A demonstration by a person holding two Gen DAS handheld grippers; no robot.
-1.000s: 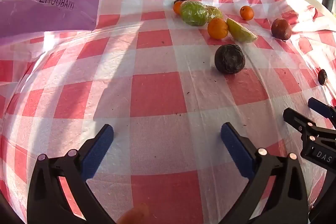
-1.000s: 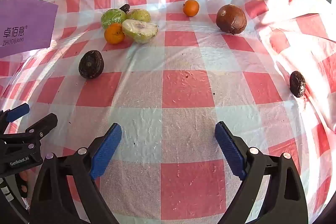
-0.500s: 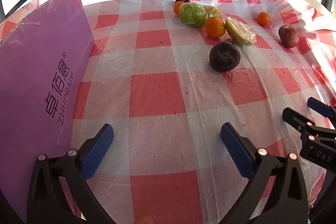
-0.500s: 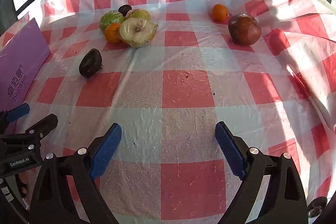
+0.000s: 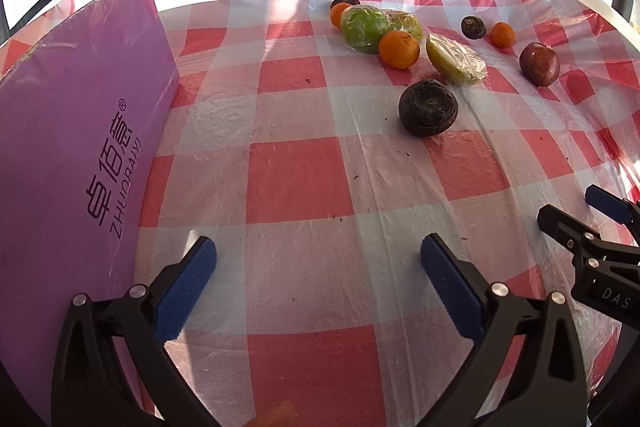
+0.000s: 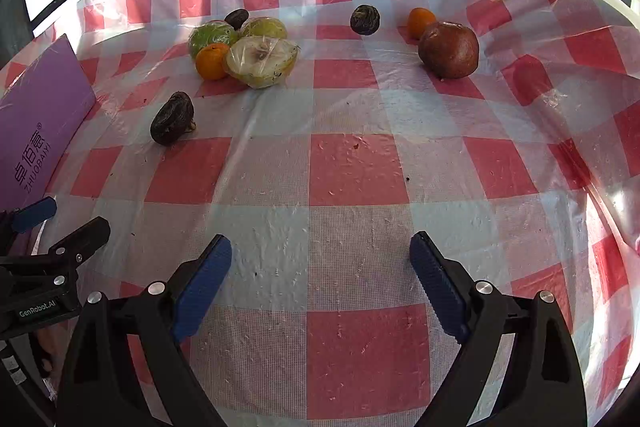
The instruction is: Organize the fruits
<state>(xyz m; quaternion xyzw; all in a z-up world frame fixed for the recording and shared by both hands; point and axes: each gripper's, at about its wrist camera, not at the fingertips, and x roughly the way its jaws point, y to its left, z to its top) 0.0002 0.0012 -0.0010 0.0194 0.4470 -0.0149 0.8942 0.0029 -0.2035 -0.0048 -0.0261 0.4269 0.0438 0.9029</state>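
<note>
- Both tongs, left gripper (image 5: pixel 318 285) and right gripper (image 6: pixel 320 283), stand apart, holding nothing, above the checked tablecloth (image 6: pixel 352 167).
- Fruit cluster (image 6: pixel 244 51) lies well ahead, left of the right gripper; brown fruit (image 6: pixel 448 50) ahead-right.
- Purple box (image 5: pixel 60 163) flanks the left gripper's left.

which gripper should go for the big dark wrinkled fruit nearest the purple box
Left, probably. The dark wrinkled fruit lies just ahead of the open left gripper, slightly right of centre; from the open right gripper it sits far off to the left.
</note>
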